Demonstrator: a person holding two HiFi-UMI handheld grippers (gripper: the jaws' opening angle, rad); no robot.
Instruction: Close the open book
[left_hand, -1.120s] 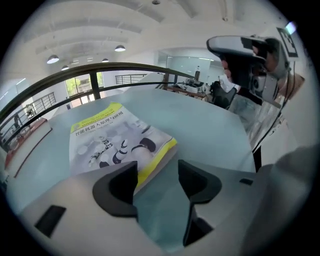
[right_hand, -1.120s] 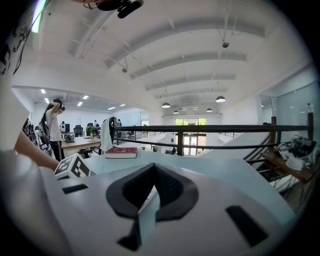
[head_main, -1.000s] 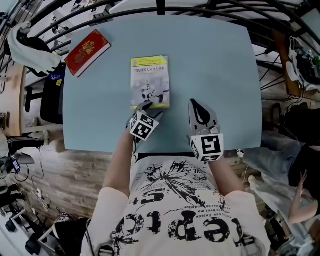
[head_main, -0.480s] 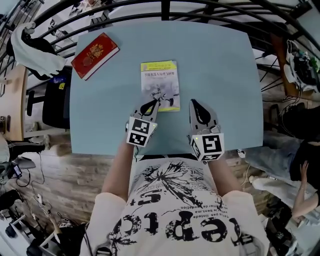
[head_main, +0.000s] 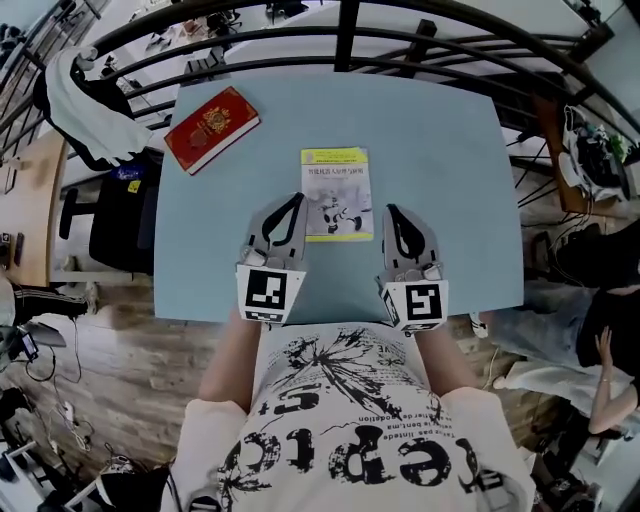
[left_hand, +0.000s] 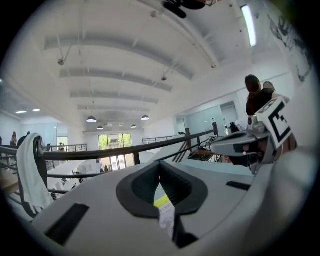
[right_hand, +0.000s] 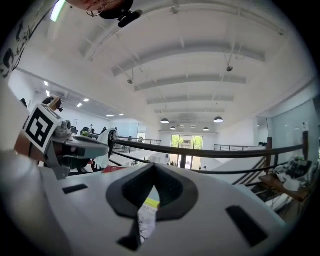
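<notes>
Left gripper (head_main: 289, 205), jaws together and empty, has lifted off the book (head_main: 336, 193) and drawn back to lower centre beside the likewise closed right gripper (head_main: 396, 214), leaving the book shut, cover up, mid-frame on the table (head_main: 440, 150), so the task looks done.

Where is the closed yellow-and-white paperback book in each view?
Head view: yellow-and-white paperback book, centre of the light blue table.
Left gripper view: low centre, only a narrow strip.
Right gripper view: low centre, only a narrow strip.
Shared landmark: black metal railing beyond the table.
</notes>
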